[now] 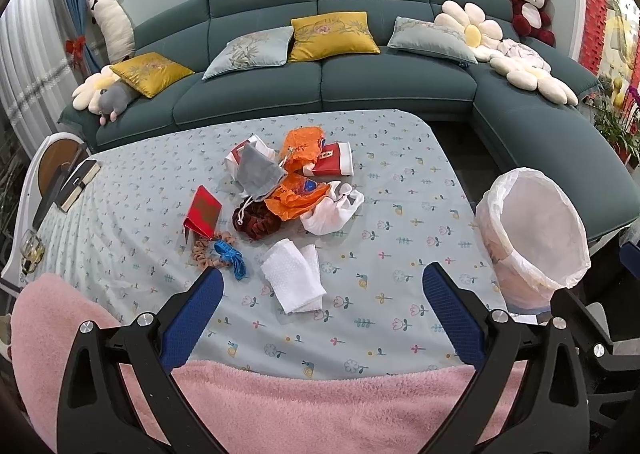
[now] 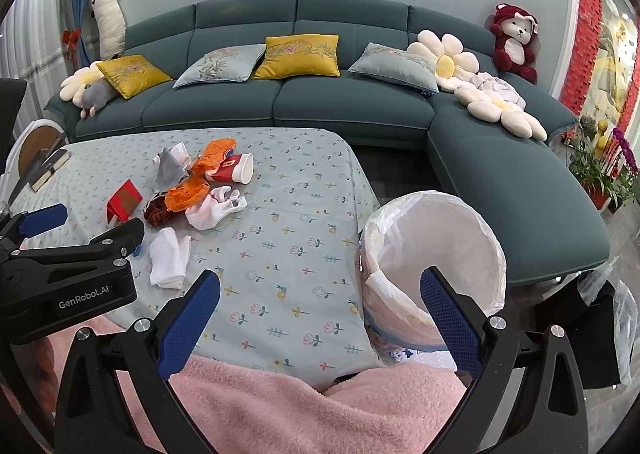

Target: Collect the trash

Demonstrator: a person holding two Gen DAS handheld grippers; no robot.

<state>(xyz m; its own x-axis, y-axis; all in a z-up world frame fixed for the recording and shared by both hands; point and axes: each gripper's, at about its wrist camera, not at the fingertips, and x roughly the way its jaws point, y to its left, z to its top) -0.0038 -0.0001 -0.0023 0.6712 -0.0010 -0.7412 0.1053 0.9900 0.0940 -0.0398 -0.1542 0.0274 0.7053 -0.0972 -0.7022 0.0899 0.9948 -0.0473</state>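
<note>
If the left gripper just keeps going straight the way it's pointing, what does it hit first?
Most likely the folded white tissue, which lies on the tablecloth just ahead of the open left gripper, between its fingers. The main trash pile sits farther on. Depth is uncertain in this fisheye view.

Ahead of my fingers I count two orange wrappers (image 1: 298, 196), two red packets (image 1: 203, 211), one grey pouch (image 1: 256, 169), two scrunchies (image 1: 256, 221), one blue cord (image 1: 231, 257), one white wipe (image 1: 294, 280), and one lined bin (image 1: 534, 232) beside my right fingers.
</note>
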